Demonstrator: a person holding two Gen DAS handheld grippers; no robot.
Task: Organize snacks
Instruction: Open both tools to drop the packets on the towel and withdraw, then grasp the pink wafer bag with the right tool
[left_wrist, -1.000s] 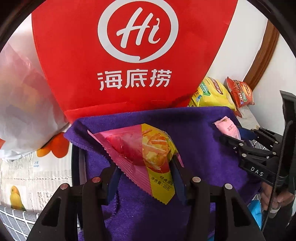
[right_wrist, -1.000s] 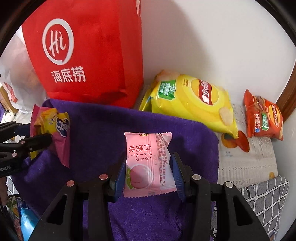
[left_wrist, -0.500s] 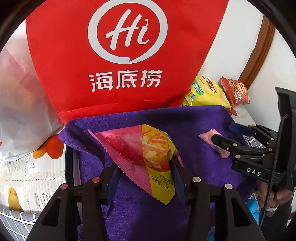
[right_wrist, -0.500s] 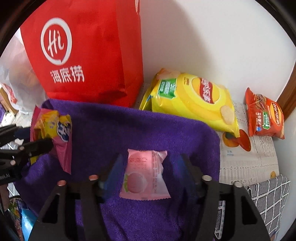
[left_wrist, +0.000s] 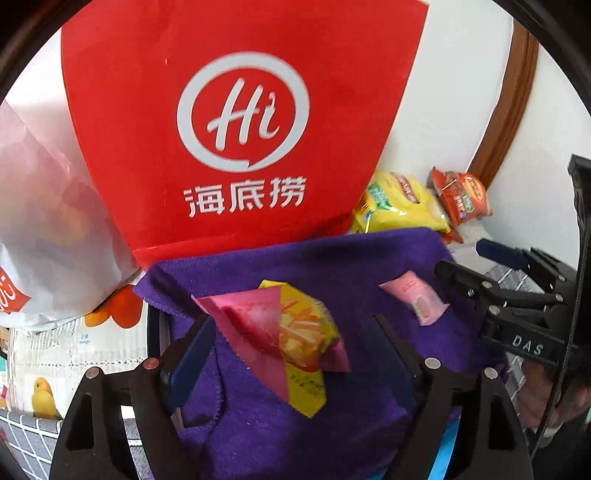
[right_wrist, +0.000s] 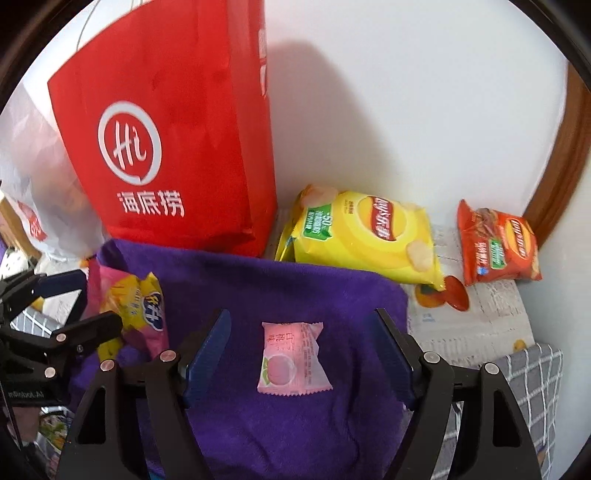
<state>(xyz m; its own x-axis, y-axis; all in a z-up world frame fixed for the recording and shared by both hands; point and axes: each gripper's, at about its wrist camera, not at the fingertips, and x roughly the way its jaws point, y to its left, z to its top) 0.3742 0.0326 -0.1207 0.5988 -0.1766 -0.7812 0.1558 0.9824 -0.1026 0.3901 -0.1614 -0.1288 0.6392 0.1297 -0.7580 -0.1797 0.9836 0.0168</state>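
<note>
**snackfan:** Now that both grippers have let go, looks like two drops landed almost together. A second ago the right gripper (right_wrist: 301, 354) was clamped on the pink peach packet (right_wrist: 291, 360); half a second ago it had already spread. Now its jaws stand wide and the packet lies flat on the purple towel (right_wrist: 258, 435), between the fingers but touching neither.

**umi_lurker:** Same on the other side. The left gripper (left_wrist: 291, 354) was pinching the pink-and-yellow snack bag (left_wrist: 284, 339) until half a second ago; now its jaws are wide open too, and the bag sits on the towel (left_wrist: 332, 266), left of the peach packet (left_wrist: 415, 297). It's a bit blurred, so it may still be settling.

**snackfan:** So two snacks placed side by side. What's left?

**umi_lurker:** My guess: the yellow chip bag (right_wrist: 364, 232) and the red chip bag (right_wrist: 496, 243) by the wall, right of the red shopping bag (right_wrist: 166, 140). Both grippers are free to fetch them.
</note>
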